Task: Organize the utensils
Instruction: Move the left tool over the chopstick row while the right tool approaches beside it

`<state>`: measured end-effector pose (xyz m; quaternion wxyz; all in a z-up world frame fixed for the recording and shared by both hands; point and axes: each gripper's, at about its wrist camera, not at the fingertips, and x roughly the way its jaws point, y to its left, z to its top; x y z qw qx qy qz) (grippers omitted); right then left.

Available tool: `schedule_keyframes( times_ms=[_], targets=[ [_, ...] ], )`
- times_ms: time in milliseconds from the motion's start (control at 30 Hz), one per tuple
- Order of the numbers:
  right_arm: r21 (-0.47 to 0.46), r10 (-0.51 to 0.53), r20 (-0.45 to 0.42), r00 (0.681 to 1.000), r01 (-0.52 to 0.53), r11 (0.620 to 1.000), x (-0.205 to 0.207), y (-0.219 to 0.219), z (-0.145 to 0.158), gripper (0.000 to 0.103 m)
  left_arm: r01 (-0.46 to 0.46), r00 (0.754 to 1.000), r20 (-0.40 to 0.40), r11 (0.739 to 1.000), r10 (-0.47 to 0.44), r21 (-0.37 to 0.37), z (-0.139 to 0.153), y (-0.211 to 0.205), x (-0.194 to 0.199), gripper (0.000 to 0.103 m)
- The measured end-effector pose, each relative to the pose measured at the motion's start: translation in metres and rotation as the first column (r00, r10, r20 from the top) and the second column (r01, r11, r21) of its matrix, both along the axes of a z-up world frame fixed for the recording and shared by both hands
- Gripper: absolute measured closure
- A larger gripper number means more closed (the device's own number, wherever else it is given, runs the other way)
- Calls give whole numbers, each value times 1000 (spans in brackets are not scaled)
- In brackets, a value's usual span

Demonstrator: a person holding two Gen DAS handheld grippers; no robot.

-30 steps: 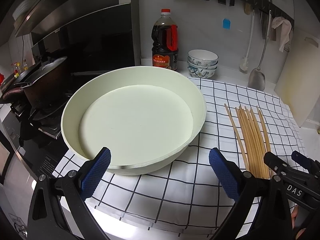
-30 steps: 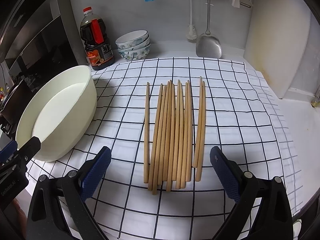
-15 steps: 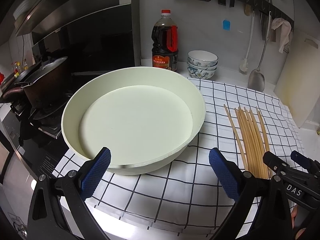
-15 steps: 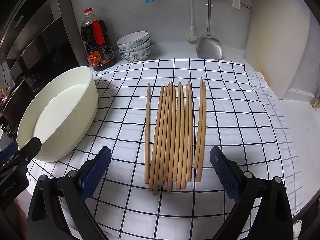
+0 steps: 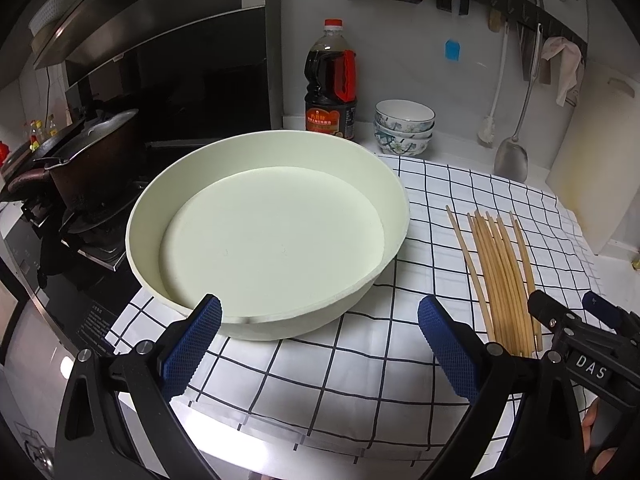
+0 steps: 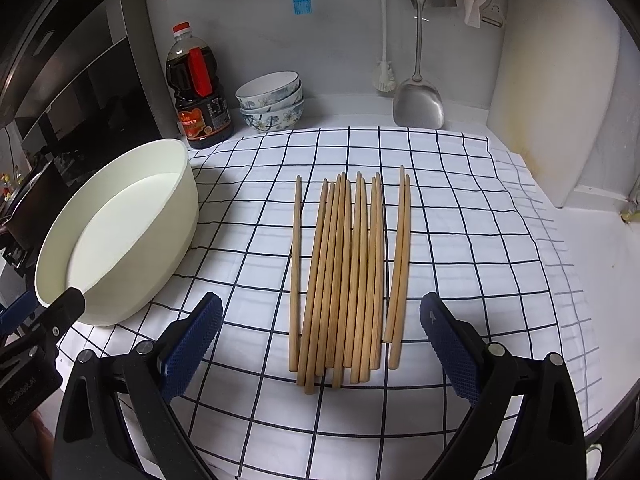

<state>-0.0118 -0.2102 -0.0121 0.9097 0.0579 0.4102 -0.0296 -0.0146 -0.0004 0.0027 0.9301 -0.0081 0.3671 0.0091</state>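
Note:
Several wooden chopsticks (image 6: 348, 276) lie side by side on a checked cloth (image 6: 460, 240), pointing away from me. My right gripper (image 6: 320, 344) hovers open just short of their near ends, nothing between its fingers. A large, empty cream basin (image 5: 268, 236) sits left of the chopsticks (image 5: 500, 276). My left gripper (image 5: 318, 344) stands open at the basin's near rim, holding nothing. In the left wrist view the right gripper (image 5: 576, 316) shows at the lower right, over the chopsticks' near ends. The basin (image 6: 116, 236) also appears at the left of the right wrist view.
A dark sauce bottle (image 5: 331, 88), stacked bowls (image 5: 404, 126) and a hanging metal spatula (image 6: 418, 100) stand along the back wall. A white cutting board (image 6: 556, 92) leans at the right. A stove with a dark pot (image 5: 92, 160) lies left of the basin.
Both grippers have drifted slightly; the chopsticks and basin sit a little farther off in view. Nothing was grasped or moved.

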Motion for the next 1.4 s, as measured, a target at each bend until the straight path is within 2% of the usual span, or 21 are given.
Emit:
schedule_keyframes(
  times_ms=[200, 333, 500, 767, 867, 1000, 1167, 1400],
  targets=[
    [-2, -1, 0, 1000, 1, 1000, 5, -16, 1, 8, 27, 1000, -8, 1000, -27, -14, -12, -12, -1, 6],
    [-20, -29, -9, 1000, 29, 999, 9, -42, 4, 8, 59, 998, -15, 998, -59, -15, -20, -26, -2, 6],
    [18, -39, -34, 999, 40, 999, 12, -78, 2, 8, 121, 992, -27, 992, -122, -45, -23, -49, -1, 6],
    [33, -93, -154, 984, 100, 994, 31, -114, -32, 8, 197, 977, -71, 980, -199, -39, -32, -83, 14, 6],
    [60, -81, -195, 978, 94, 994, 37, -117, -43, 8, 223, 969, -103, 974, -225, -39, -37, -90, 19, 6],
    [-7, -91, -214, 973, 91, 996, 40, -113, -49, 8, 230, 969, -103, 972, -225, 40, -43, -98, 23, 6],
    [-19, -79, -239, 968, 77, 997, 47, -108, -56, 8, 240, 966, -110, 970, -233, 51, -47, -101, 28, 6],
    [-82, -80, -258, 963, 61, 995, 52, -99, -65, 8, 238, 967, -115, 969, -229, 66, -51, -102, 32, 6]
  ],
)
